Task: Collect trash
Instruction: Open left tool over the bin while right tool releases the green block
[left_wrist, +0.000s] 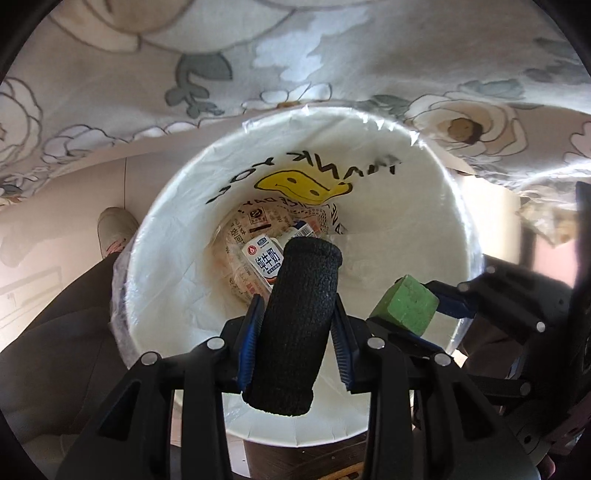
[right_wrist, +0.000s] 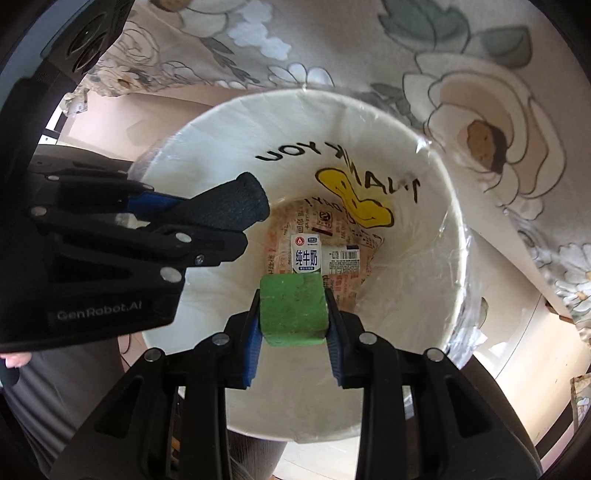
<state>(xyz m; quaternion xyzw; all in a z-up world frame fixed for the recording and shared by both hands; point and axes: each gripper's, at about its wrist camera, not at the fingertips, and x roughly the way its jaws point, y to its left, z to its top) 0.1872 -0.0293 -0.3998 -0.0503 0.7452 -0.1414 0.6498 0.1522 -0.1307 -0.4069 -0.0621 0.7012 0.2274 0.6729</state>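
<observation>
Both grippers point down over the lined trash bin (left_wrist: 436, 192), inside its rim. The left gripper (left_wrist: 295, 314) clamps a black foam roll (left_wrist: 299, 317); the right gripper (right_wrist: 293, 314) clamps a green sponge block (right_wrist: 293, 310) above a milk carton (right_wrist: 304, 256) at the bottom. A floral cloth (left_wrist: 147, 74) crowds the far rim.

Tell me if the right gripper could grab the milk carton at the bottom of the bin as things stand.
Probably not: the right gripper is shut on a green foam block, though the white milk carton lies uncovered below.
</observation>
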